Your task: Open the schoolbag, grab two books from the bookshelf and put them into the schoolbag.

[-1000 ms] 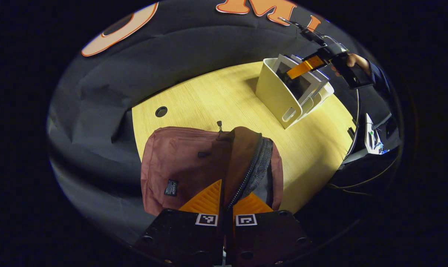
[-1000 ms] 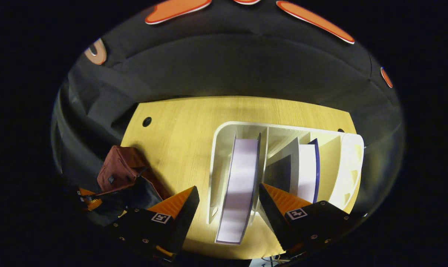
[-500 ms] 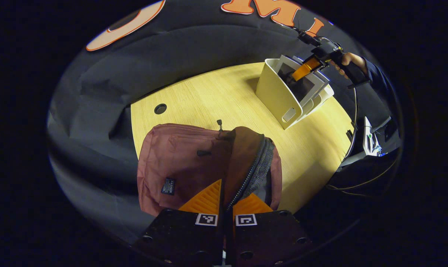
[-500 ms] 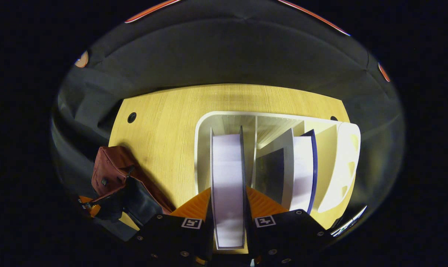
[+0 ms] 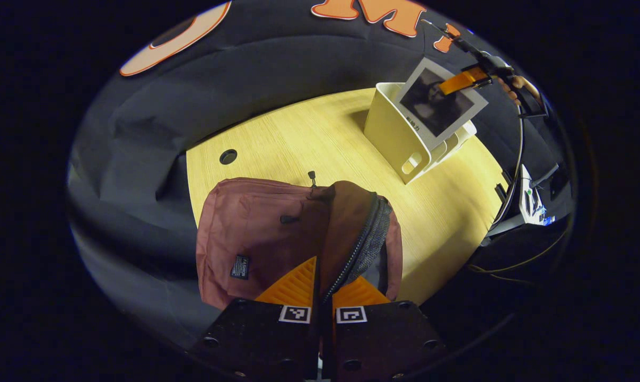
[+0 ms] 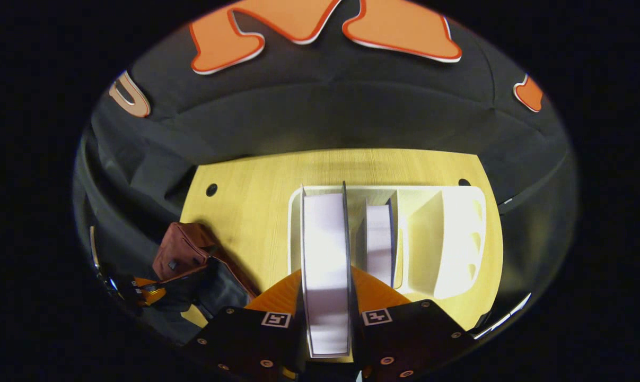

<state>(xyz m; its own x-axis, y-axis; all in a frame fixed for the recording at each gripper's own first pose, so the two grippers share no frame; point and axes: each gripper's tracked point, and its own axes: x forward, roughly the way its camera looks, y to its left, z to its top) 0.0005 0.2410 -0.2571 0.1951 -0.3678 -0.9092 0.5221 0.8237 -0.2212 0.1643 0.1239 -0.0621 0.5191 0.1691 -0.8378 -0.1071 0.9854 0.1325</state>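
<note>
Now that my right gripper (image 6: 325,310) has lifted its clamped book (image 6: 325,265) partly out of the bookshelf (image 5: 391,132) at two o'clock, carrying it over comes next. The schoolbag (image 5: 256,239) waits at six, its opening's edge pinched by my left gripper (image 5: 322,297).

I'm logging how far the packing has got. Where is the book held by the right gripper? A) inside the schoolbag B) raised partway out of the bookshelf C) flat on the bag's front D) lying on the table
B: the right gripper clamps the book, which sticks up out of the bookshelf; the schoolbag holds no book.
</note>
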